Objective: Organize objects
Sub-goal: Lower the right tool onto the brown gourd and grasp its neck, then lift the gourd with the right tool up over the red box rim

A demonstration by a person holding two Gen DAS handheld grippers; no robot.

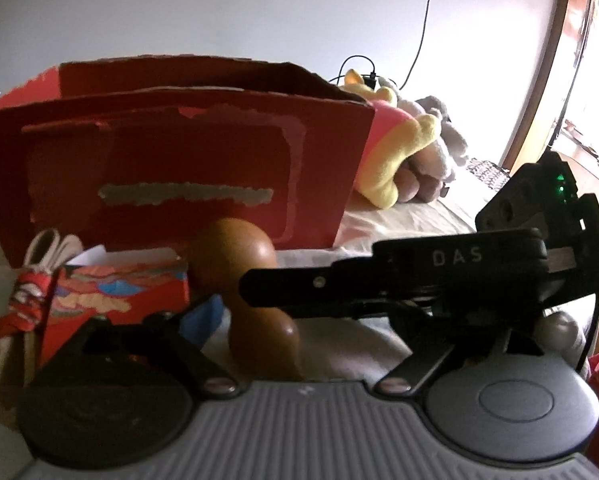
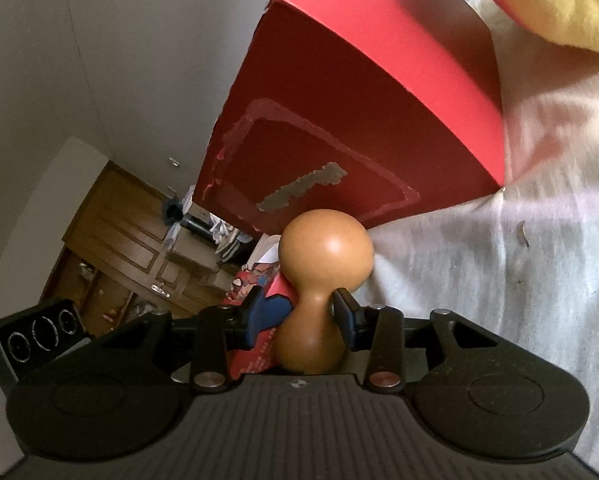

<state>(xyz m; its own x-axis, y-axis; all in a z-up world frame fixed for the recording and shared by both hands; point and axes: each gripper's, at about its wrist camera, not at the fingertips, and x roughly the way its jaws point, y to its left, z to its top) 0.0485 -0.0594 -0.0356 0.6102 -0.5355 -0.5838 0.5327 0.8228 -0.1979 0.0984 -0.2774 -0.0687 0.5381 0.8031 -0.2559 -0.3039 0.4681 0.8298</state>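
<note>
A brown gourd-shaped wooden piece (image 2: 323,256) stands on the white sheet in front of a large open-topped red cardboard box (image 2: 363,120). My right gripper (image 2: 305,308) is shut on the gourd's narrow waist, with its blue pads (image 2: 277,310) pressing from both sides. In the left wrist view the same gourd (image 1: 251,280) rises between the wide-spread fingers of my left gripper (image 1: 295,320), which is open and holds nothing. The right gripper (image 1: 255,288) reaches in from the right as a black bar against the gourd. The left gripper's right finger is hidden behind it.
A small colourful red carton (image 1: 119,292) and a red patterned cloth bundle (image 1: 23,304) sit left of the gourd. Yellow (image 1: 387,160) and grey (image 1: 443,128) plush toys lie right of the red box (image 1: 171,160). Wooden cabinets (image 2: 127,240) stand beyond the bed.
</note>
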